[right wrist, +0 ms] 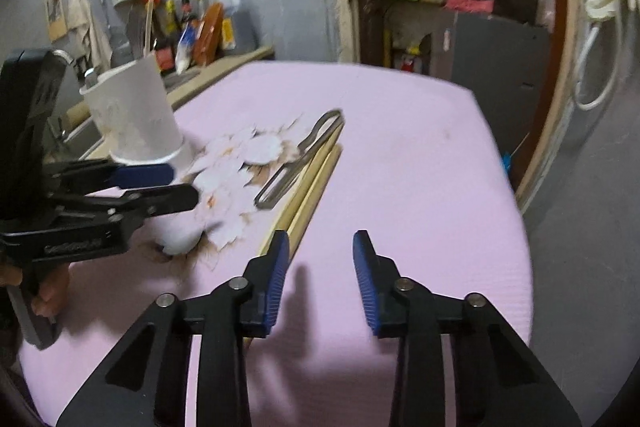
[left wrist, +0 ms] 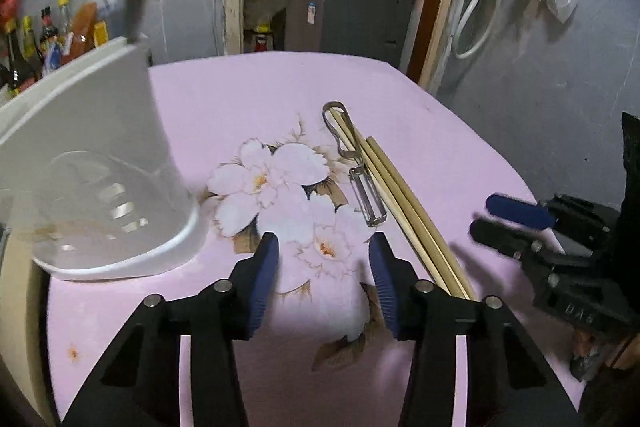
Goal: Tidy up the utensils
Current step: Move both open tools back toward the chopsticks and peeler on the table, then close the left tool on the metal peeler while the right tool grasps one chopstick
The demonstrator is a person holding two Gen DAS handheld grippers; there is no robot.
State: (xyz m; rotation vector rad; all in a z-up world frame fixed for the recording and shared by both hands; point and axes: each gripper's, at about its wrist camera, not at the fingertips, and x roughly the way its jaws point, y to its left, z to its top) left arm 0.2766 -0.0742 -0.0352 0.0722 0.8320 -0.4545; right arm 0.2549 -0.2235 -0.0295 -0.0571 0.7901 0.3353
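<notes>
The left gripper point(left wrist: 324, 263) hovers low over the pink table point(left wrist: 224, 95), jaws wide apart and holding nothing; the right gripper point(right wrist: 321, 267) does the same. The chopsticks point(left wrist: 404, 203) lie flat between them.

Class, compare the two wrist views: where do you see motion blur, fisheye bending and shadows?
Left wrist view: the white utensil holder and right gripper smear with motion blur; the chopsticks bow from fisheye. Right wrist view: the peeler looks soft, the doorframe curves, and the right gripper's fingers cast shadows on the pink tablecloth.

Pink flowered tablecloth point(left wrist: 420, 131), white holder point(left wrist: 100, 131)
</notes>
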